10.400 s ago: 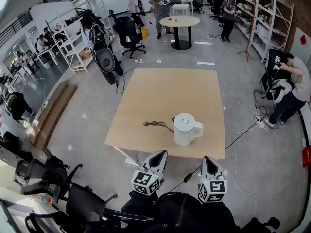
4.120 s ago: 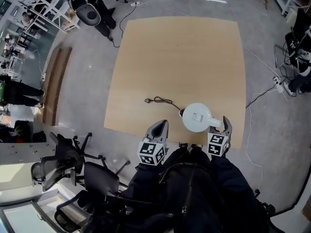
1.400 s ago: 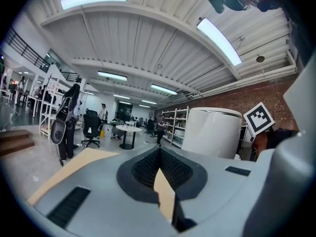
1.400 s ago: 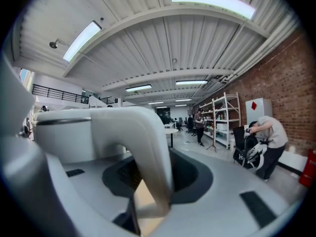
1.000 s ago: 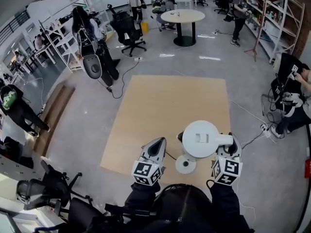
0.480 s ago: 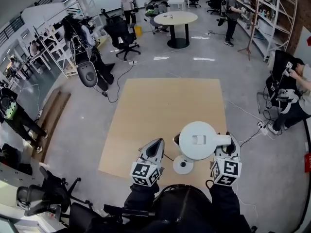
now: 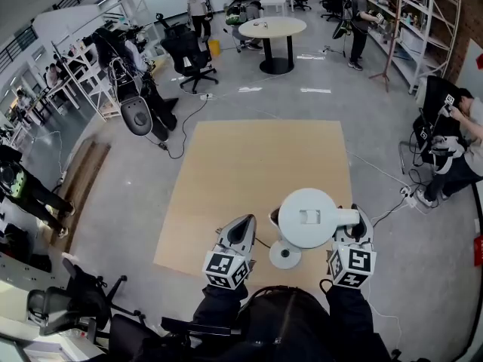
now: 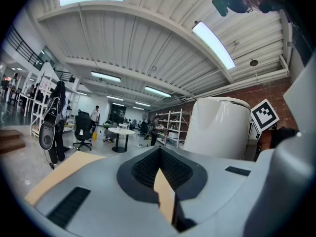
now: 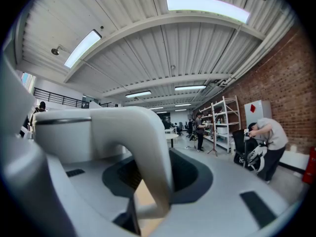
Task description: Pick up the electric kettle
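Note:
The white electric kettle point(image 7: 309, 217) hangs above the wooden table point(image 7: 256, 164), lifted off its round white base point(image 7: 285, 256). My right gripper point(image 7: 355, 228) is shut on the kettle's handle point(image 9: 148, 152), which crosses between its jaws in the right gripper view; the kettle body point(image 9: 64, 137) fills that view's left. My left gripper point(image 7: 240, 236) is shut and empty, left of the kettle and apart from it. In the left gripper view the kettle point(image 8: 219, 127) stands at the right behind the left gripper point(image 8: 160, 157).
The table's near edge runs under both grippers. Office chairs point(image 7: 75, 308) stand at the lower left and a round table point(image 7: 272, 29) at the back. A person point(image 7: 460, 134) bends at the right, and a cable point(image 7: 392, 210) lies on the floor.
The kettle stood on its base on the table; my right gripper took its handle and raised it off the base. Over the last second nothing has moved.

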Demonstrator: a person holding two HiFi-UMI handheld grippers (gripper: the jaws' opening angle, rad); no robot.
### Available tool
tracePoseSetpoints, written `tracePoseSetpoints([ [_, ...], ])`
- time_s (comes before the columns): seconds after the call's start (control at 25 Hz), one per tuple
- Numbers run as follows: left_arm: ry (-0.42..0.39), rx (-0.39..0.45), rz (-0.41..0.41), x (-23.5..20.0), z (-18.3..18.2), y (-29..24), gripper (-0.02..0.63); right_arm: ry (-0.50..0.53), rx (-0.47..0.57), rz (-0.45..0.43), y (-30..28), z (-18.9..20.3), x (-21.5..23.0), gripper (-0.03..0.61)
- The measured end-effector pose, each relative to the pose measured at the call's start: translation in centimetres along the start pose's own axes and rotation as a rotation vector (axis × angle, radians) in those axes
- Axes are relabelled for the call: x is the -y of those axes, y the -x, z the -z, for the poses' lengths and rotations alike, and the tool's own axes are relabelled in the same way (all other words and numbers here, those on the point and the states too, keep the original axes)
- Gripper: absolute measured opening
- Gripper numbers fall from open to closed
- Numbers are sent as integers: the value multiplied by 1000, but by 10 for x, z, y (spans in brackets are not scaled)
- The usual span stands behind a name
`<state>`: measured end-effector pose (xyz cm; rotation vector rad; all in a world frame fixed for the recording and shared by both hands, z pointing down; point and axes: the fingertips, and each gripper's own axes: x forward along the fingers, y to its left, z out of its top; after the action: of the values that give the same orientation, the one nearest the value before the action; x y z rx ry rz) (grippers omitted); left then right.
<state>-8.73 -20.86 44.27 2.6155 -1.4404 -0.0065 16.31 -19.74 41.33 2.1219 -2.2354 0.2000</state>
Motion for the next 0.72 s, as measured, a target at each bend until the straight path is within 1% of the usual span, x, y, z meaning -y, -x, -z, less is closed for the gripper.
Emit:
tracePoseSetpoints([
  [0.72,7,-4,-8,2,1,3,-6,1,-3,-2,4,3,3,137],
])
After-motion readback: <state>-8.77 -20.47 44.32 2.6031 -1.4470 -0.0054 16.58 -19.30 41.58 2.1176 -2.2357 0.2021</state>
